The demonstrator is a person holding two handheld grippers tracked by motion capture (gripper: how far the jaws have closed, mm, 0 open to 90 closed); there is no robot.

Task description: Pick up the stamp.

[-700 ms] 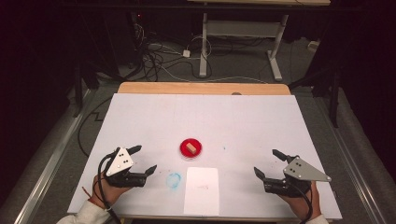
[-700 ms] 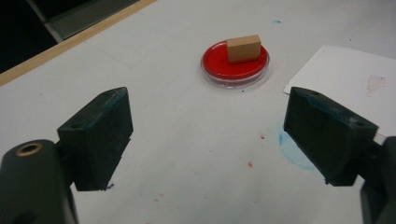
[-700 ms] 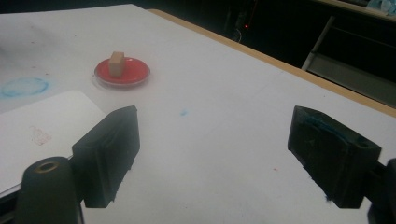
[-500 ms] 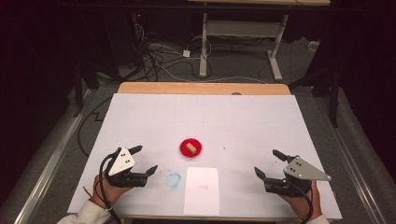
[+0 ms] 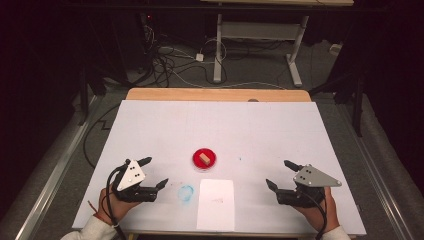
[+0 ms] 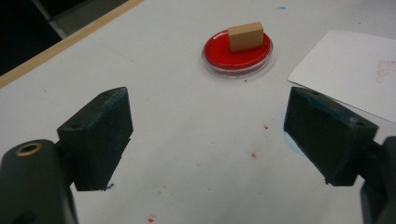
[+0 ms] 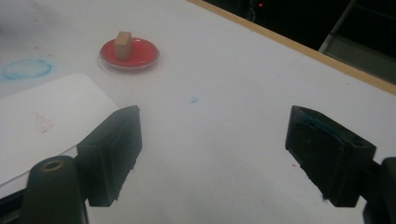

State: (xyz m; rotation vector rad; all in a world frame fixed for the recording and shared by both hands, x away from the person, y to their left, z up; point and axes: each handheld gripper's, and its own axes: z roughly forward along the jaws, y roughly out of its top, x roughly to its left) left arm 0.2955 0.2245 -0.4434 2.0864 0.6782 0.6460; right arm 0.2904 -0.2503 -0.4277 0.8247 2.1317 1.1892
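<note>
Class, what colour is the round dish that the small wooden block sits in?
Red. The dish shows best in the left gripper view, with the tan block standing in it.

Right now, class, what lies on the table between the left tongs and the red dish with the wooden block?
Only bare white table, with a few red specks, in the left gripper view.
</note>
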